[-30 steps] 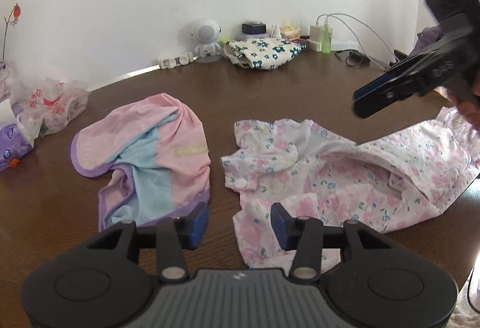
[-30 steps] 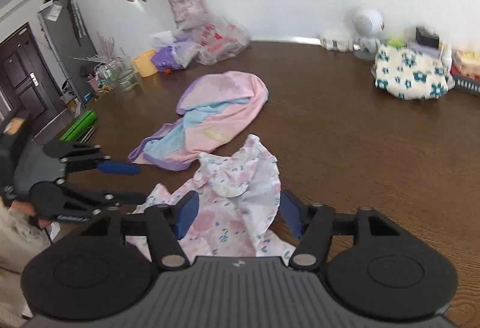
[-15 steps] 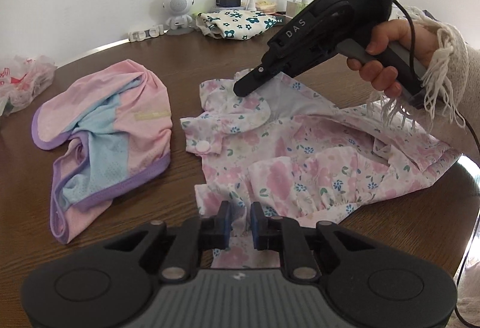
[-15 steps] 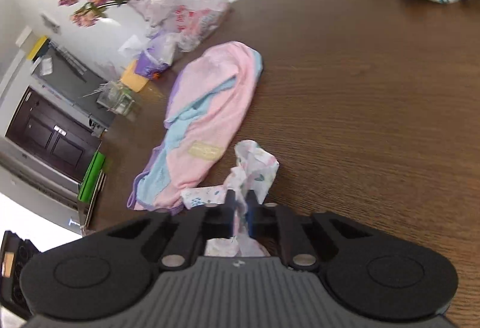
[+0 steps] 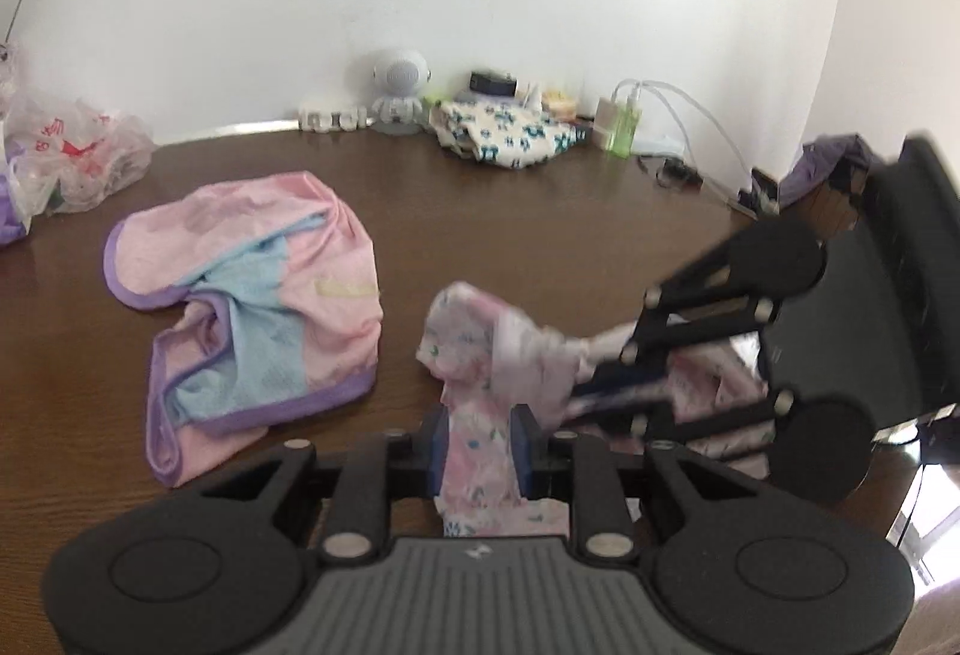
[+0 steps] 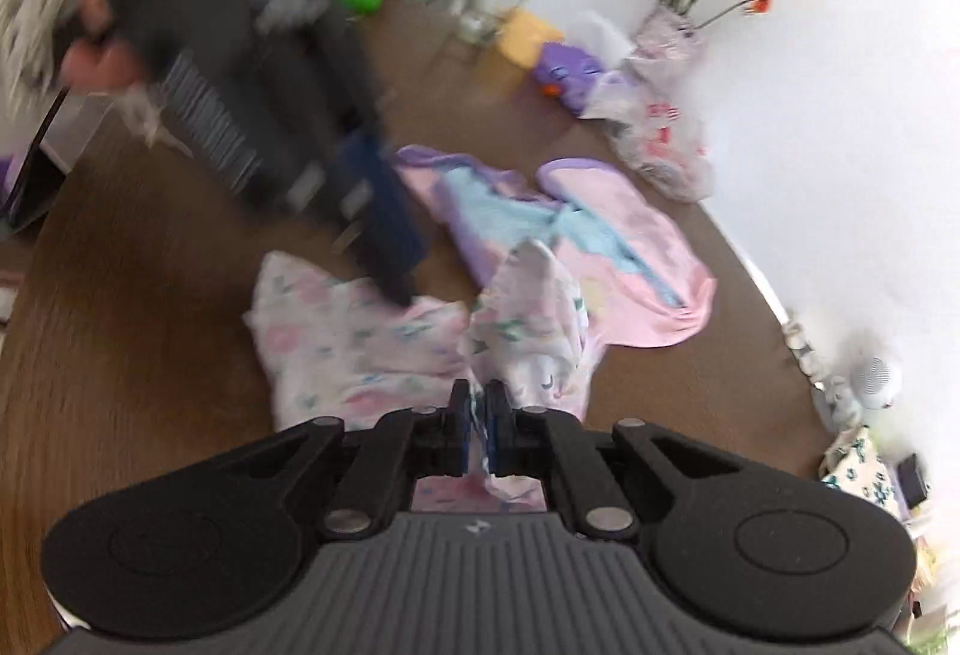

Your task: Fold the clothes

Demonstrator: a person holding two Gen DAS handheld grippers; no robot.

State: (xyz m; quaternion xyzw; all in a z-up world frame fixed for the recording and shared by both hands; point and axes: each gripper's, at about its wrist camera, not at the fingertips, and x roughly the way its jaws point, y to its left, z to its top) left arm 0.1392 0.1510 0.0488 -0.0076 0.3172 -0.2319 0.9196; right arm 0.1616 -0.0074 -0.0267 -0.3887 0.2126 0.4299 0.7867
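A white garment with pink flowers (image 5: pixel 480 349) lies bunched on the brown table (image 5: pixel 540 211), partly lifted. My left gripper (image 5: pixel 478 445) has a thick fold of it between its blue pads, which press on the cloth while the jaws are opening slightly. My right gripper (image 6: pixel 475 424) is shut on another edge of the floral garment (image 6: pixel 360 349). In the left wrist view the right gripper (image 5: pixel 600 373) comes in from the right, turned on its side, with cloth stretched to its tips. The left gripper (image 6: pixel 384 235) shows blurred in the right wrist view. A pink, blue and purple garment (image 5: pixel 252 307) lies crumpled to the left.
Along the wall stand a folded white cloth with blue flowers (image 5: pixel 510 139), a small white robot figure (image 5: pixel 399 85), chargers with cables (image 5: pixel 624 127) and a plastic bag (image 5: pixel 72 157). A vase of flowers (image 6: pixel 678 19) stands at the far corner. The table's edge runs close on the right.
The right gripper has swung down from above the garment's collar to the right side and rolled over, dragging cloth. The flat floral garment is now gathered and raised between both grippers.
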